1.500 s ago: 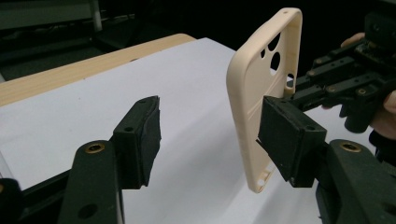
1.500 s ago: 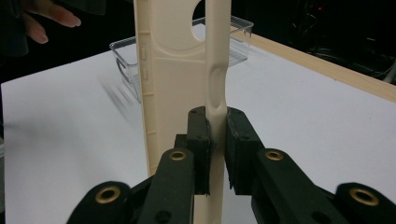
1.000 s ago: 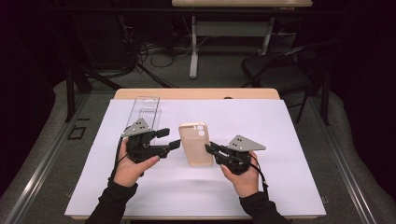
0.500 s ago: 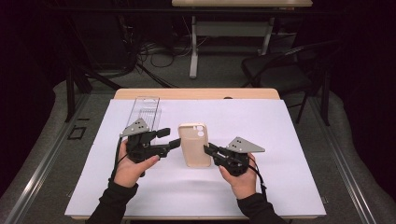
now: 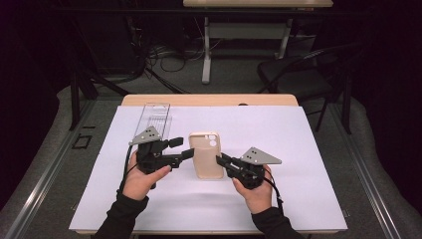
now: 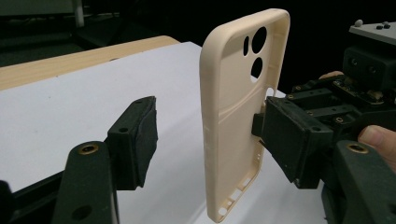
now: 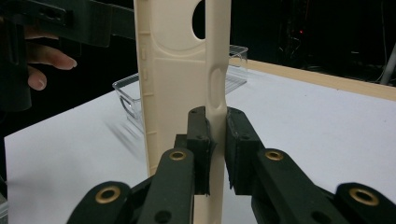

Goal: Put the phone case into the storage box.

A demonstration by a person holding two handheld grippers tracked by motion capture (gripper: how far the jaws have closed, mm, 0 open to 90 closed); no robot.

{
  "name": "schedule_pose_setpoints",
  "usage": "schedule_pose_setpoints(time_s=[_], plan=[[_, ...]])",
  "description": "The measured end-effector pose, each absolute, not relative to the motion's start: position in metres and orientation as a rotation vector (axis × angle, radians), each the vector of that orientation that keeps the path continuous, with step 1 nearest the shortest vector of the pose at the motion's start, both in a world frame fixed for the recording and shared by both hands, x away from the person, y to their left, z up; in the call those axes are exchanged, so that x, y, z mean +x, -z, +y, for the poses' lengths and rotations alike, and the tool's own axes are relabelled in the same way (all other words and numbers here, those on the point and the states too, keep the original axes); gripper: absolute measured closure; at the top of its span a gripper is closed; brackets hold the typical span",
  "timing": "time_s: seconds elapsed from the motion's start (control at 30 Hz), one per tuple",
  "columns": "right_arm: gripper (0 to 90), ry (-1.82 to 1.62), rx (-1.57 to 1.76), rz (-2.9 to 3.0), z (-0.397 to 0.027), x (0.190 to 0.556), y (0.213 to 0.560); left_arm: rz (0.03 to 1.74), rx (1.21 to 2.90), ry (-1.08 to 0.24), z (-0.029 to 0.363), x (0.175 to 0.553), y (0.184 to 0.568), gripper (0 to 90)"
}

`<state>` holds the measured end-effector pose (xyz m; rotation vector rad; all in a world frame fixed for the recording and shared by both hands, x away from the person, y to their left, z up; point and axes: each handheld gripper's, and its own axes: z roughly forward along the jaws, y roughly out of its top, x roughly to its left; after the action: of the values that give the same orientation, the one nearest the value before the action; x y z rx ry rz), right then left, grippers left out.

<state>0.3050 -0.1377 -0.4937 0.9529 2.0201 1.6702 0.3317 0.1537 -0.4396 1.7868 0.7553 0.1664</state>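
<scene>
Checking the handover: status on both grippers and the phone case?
Right gripper shut on phone case edge. Left gripper open, jaws astride the case, not pressing. Clear tray behind, out of the way.

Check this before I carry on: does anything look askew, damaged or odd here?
Nothing stands out. The phone case looks intact, clamped by one side wall in the right gripper; the left gripper stands open around it.
</scene>
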Motion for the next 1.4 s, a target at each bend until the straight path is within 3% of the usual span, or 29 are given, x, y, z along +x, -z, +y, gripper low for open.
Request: schedule_pose_setpoints(time_s=[0.57,0.9,1.4], plan=[[81.7,-1.686,0.930,2.046,-0.129,0.301,0.496,0.777,1.766,-0.190,0.153,0.330,0.440,41.6],[81.6,-1.692,0.930,2.052,-0.126,0.299,0.498,0.819,1.717,-0.143,0.156,0.328,0.440,50.6],[81.7,-1.686,0.935,2.056,-0.122,0.297,0.500,0.867,1.711,-0.223,0.155,0.321,0.438,62.5]])
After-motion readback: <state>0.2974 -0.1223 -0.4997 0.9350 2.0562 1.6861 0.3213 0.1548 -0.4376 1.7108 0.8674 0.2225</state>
